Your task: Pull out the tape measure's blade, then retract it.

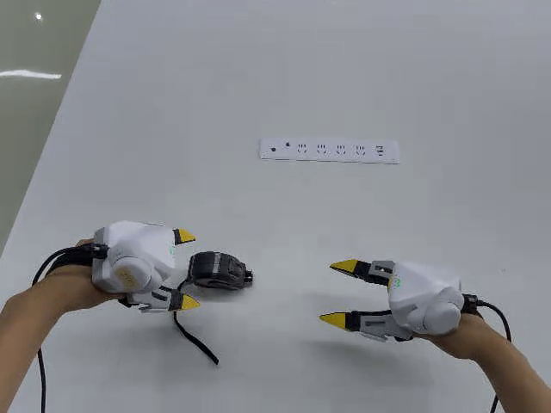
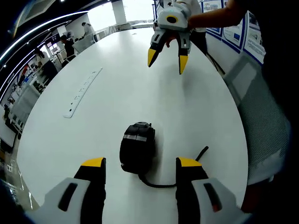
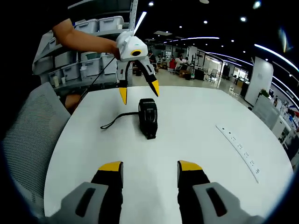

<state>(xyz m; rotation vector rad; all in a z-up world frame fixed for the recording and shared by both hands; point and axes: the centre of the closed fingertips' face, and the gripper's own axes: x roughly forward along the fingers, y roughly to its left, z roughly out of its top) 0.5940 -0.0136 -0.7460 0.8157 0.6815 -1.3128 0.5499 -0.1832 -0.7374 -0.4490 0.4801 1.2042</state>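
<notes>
Tape measure [image 1: 219, 269] lies near-left on the table [image 1: 344, 77], just ahead of the left gripper [image 1: 187, 268], jaws apart; its length points right toward the farther right gripper [image 1: 338, 293], jaws also apart.

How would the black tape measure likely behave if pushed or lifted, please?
The tape measure looks compact and hard-cased, probably stiff and dense. On the smooth table it would likely slide, not roll. Its thin strap looks floppy and may trail.
</notes>
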